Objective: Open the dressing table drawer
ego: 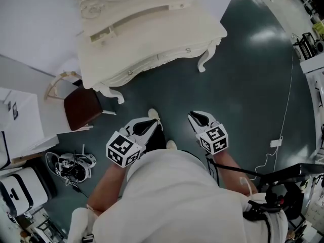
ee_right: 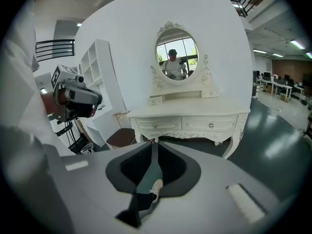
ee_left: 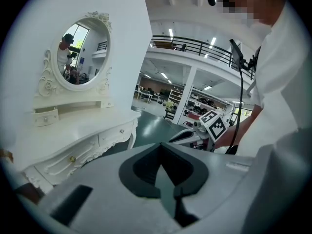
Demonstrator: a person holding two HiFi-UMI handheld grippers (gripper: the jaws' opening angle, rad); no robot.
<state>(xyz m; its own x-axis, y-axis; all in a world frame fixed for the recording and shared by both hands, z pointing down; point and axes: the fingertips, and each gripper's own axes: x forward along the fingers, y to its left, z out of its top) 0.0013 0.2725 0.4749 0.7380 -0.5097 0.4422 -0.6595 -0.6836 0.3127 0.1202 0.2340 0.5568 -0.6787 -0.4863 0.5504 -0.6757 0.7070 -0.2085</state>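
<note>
The person is standing on the dark green floor (ego: 253,85) facing the cream dressing table (ego: 152,29). Both grippers are being held out low in front of the body, well apart from the furniture, so nothing is being touched. The left gripper (ego: 152,124) is pointing off to one side of the table front. Its jaws are drawn together, with only a sliver of floor showing between the pads and nothing in them, so it is probably being carried as the idle one. The right gripper (ego: 196,118) is aiming almost squarely at the table front. Its jaws are standing a little apart and empty, with only floor and a shoe (ee_right: 157,185) showing through the gap, which reads as readying for a knob. The left-hand drawer (ee_right: 168,126) and the right-hand drawer (ee_right: 224,123) are sitting side by side under the table top, both shut flush. Each is carrying a small round knob (ee_right: 211,125) at the middle of its front, the only handhold, so a gripper is needing to line up level with one. Which drawer is being targeted I cannot tell. A brown stool (ego: 82,108) is standing at the table's left end as the person faces it, clear of the right-hand drawer, so that side is looking like the easier pull.
</note>
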